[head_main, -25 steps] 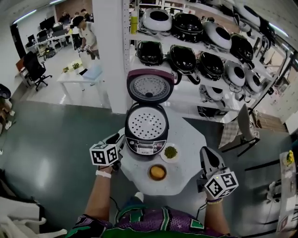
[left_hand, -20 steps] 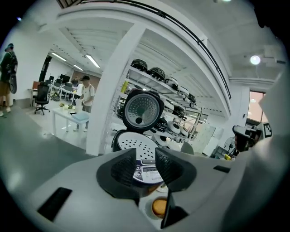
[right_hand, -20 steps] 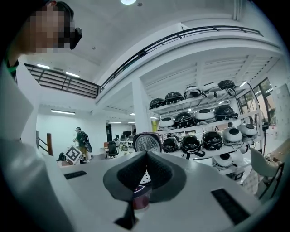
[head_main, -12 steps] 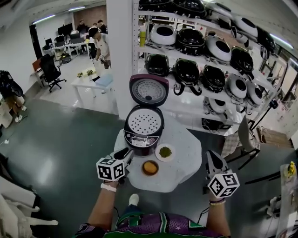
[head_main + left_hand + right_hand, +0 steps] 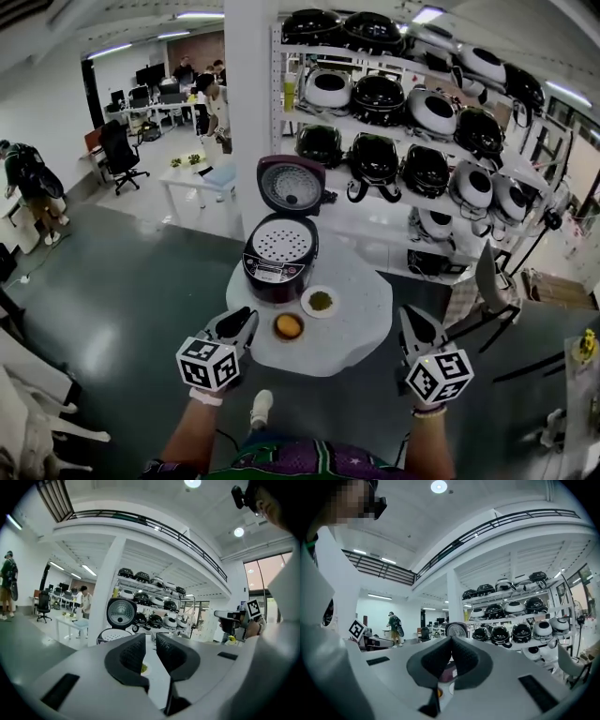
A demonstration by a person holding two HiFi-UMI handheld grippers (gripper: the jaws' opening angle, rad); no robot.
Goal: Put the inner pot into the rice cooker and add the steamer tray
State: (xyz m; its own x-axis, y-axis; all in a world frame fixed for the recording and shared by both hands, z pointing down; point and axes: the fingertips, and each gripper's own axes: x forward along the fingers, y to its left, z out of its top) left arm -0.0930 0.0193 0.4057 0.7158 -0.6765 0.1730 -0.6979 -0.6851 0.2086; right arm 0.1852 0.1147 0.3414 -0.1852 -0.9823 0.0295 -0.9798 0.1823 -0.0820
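The dark red rice cooker (image 5: pixel 278 265) stands at the far left of the round white table (image 5: pixel 352 333), its lid (image 5: pixel 291 186) raised. A white perforated steamer tray (image 5: pixel 281 242) lies in its mouth; the inner pot is hidden beneath it. My left gripper (image 5: pixel 240 323) hangs off the table's near left edge, well short of the cooker, its jaws closing with a narrow gap and nothing between them. In the left gripper view the gripper (image 5: pixel 151 638) points at the cooker's lid (image 5: pixel 121 613). My right gripper (image 5: pixel 409 321) is shut and empty off the table's right edge; in its own view the gripper (image 5: pixel 451 641) faces the lid (image 5: pixel 456 630).
A small bowl of something orange (image 5: pixel 288 326) and a plate of something green (image 5: pixel 321 301) sit in front of the cooker. Behind the table are a white pillar (image 5: pixel 246 103) and shelves full of rice cookers (image 5: pixel 427 122). A chair (image 5: pixel 492 277) stands at right; people work at desks far back.
Both grippers have drawn back from the table, which now lies farther off in the head view. The left gripper, earlier beside the cooker, is off the table's edge with narrower jaws.
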